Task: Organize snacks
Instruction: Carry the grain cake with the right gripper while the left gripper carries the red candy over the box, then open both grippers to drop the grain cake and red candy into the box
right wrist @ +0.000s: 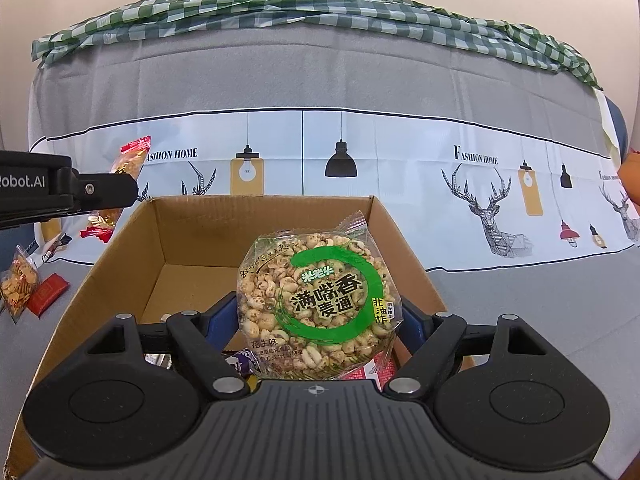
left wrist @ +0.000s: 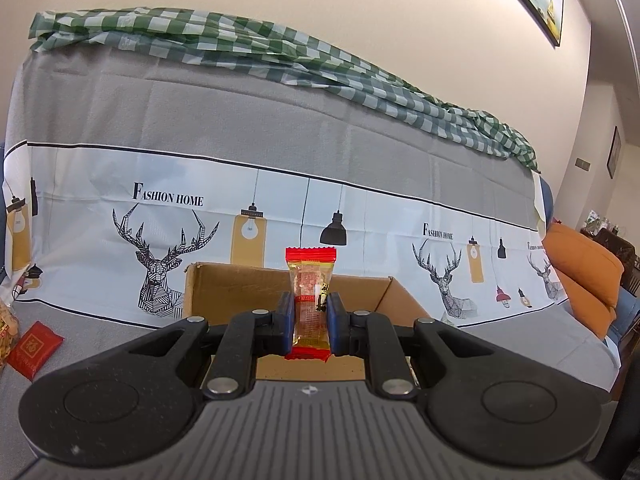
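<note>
In the left wrist view my left gripper [left wrist: 311,312] is shut on a small red-and-gold wrapped snack [left wrist: 311,280], held upright before the open cardboard box [left wrist: 224,284]. The right wrist view shows my right gripper [right wrist: 318,316] shut on a round puffed-grain cake packet with a green ring [right wrist: 316,304], held over the cardboard box [right wrist: 192,232]. A few wrapped snacks [right wrist: 240,362] lie at the box's near bottom. At the left of that view the left gripper [right wrist: 116,196] holds its red-and-gold snack [right wrist: 128,164] just outside the box's left wall.
The box rests on a grey sofa cover [left wrist: 120,128] printed with deer and lamps. A red packet [left wrist: 34,350] and a bag of crackers [right wrist: 18,286] lie on the seat to the left. An orange cushion [left wrist: 584,276] sits at the right.
</note>
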`<state>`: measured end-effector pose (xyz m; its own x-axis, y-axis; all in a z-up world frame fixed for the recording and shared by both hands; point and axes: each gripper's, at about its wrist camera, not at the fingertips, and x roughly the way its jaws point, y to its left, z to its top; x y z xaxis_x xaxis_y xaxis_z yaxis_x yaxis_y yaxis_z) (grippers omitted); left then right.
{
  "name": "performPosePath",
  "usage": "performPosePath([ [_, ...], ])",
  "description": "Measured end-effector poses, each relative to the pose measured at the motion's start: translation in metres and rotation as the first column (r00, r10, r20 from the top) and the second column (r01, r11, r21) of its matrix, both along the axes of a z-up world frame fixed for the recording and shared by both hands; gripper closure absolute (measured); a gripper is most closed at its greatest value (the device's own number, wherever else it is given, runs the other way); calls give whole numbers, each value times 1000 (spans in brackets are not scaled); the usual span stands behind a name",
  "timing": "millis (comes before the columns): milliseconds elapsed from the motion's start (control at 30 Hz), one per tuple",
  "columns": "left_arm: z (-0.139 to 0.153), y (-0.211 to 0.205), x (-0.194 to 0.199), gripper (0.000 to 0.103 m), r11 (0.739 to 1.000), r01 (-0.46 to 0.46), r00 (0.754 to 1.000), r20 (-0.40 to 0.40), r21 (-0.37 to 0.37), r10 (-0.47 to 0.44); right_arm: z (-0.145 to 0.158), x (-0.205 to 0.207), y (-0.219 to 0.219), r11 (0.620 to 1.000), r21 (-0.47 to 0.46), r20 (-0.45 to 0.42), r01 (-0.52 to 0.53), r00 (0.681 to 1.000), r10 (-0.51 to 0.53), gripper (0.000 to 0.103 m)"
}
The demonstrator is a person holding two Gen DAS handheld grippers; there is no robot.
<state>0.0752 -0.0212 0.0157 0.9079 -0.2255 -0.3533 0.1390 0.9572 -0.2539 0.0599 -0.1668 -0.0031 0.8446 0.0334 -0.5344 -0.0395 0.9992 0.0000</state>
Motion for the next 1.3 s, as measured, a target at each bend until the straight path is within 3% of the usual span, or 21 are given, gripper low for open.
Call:
performPosePath([
  [533,5,-3,-4,85,1000,15,999,36,-6,-15,0,-5,1,1000,20,37,-15,999,14,22],
  [867,11,1,-3,84,997,46,998,47,-67,-43,5,-10,6,999,48,94,13,995,-18,22],
  [900,11,2,-2,76,996,49,998,47,-70,-45,6,-10,7,999,48,100,18,995,-23,22],
  [933,11,3,-2,57,996,48,998,47,-74,-45,6,-10,9,999,44,107,26,994,-31,18],
  [1000,10,7,-3,45,996,34,998,53,-80,-30,7,-11,12,999,32,124,43,991,-47,7],
  [1300,9,33,-3,44,992,-40,996,71,-121,49,10,-11,26,995,66,140,68,987,-77,6],
])
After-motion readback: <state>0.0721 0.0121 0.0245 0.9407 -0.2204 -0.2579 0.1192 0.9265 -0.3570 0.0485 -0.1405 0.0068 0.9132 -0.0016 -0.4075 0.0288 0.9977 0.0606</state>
